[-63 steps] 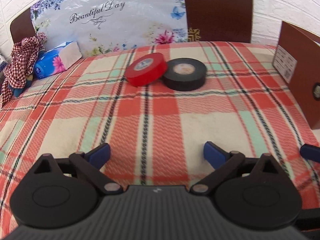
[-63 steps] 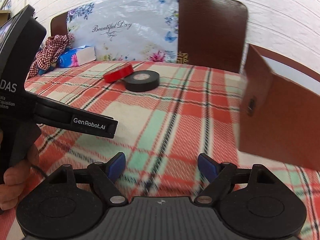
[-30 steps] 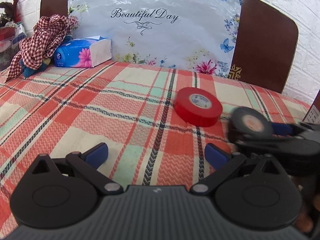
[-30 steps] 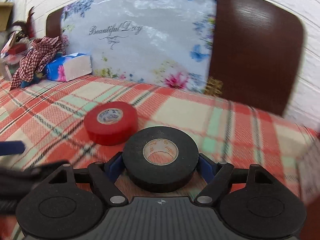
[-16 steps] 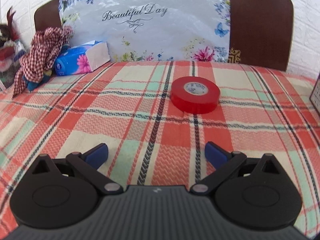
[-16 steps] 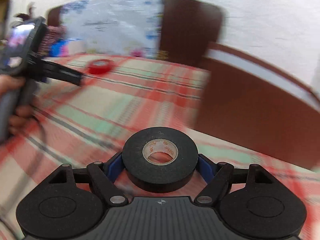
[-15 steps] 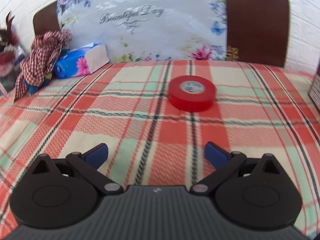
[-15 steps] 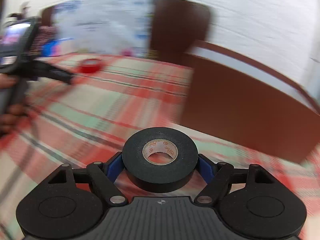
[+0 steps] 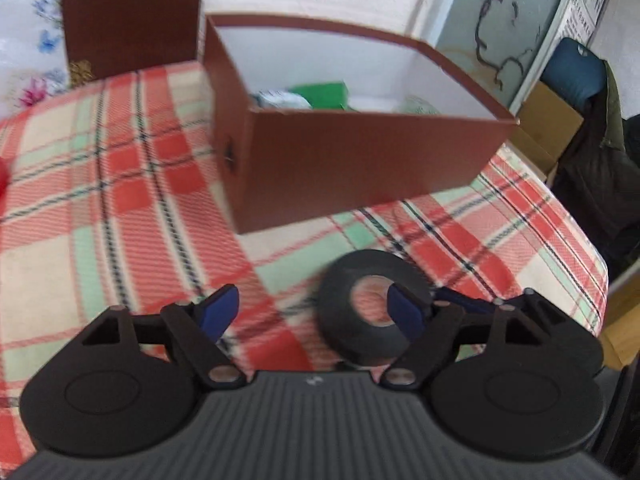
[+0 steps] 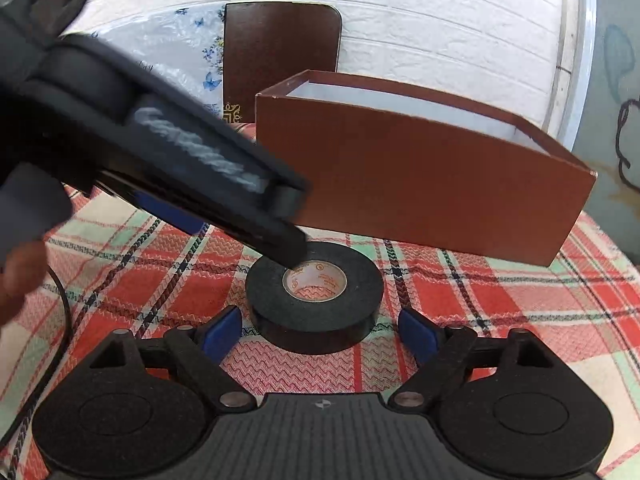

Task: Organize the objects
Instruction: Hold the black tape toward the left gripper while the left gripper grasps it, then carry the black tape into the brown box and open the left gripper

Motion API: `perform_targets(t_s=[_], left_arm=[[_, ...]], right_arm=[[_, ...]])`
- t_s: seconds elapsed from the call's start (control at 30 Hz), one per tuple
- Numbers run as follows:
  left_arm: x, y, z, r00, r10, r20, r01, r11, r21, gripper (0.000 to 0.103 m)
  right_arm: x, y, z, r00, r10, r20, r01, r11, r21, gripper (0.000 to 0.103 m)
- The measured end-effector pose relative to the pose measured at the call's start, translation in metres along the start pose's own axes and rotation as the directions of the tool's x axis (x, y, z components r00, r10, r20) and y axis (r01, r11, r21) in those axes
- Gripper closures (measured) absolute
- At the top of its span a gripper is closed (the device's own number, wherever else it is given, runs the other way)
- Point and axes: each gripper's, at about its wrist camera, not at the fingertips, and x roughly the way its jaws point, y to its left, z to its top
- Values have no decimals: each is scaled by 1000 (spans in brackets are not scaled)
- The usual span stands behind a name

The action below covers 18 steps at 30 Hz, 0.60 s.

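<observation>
White brick wall rose behind a plaid blanket point(image 10: 460, 304) in red, cream and green, where an open brown box point(image 10: 420, 184) stood beyond both tools. Just ahead of the right hand-held gripper point(image 10: 320, 332), a black tape roll point(image 10: 316, 312) lay flat on the blanket; the blue pads point(image 10: 418, 334) stood clear of it on either side, the jaws having just been opening, with the roll between them but not pressed. From the left, the left hand-held gripper point(image 9: 310, 310) reached across, one finger's tip lying over the roll's hollow core. Its jaws had just been closing yet remained apart, and in the left wrist view its right blue pad point(image 9: 404, 312) sat over the roll's centre while the left pad was over bare blanket; whether it touched the cardboard core could not be told. Inside the box, further ahead, green and white items showed only as blurs. A dark brown headboard point(image 10: 280, 52) stood against the wall.
</observation>
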Motion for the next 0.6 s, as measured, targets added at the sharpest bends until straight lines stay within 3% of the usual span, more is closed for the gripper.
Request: perform_targets(t_s=[0.07, 0.1, 0.17, 0.23, 0.27, 0.33, 0.47, 0.6], left_arm=[[14, -7, 0, 998, 42, -53, -40, 999, 27, 27], [20, -8, -1, 997, 48, -66, -47, 999, 23, 29], [23, -9, -1, 996, 55, -63, -55, 998, 14, 36], [21, -12, 4, 997, 27, -69, -26, 999, 19, 67], [16, -15, 8, 997, 0, -73, 1, 1000, 5, 69], [1, -28, 17, 1000, 3, -18, -2, 999, 36, 67], [-28, -55, 47, 992, -46, 116, 32, 992, 121, 59], [-20, -84, 87, 982, -45, 183, 10, 981, 191, 57]], right_arm=[[1, -3, 0, 1000, 9, -1, -9, 1000, 7, 21], [2, -2, 1, 1000, 13, -2, -13, 1000, 6, 28], [1, -3, 1, 1000, 28, 8, -28, 1000, -4, 31], [0, -3, 2, 999, 28, 20, -27, 1000, -9, 31], [-3, -5, 3, 999, 32, 35, -32, 999, -3, 31], [-16, -8, 5, 993, 11, 115, -12, 1000, 7, 31], [-37, -23, 22, 952, -64, 299, 60, 998, 23, 31], [-25, -51, 50, 922, -132, 364, 124, 991, 46, 31]])
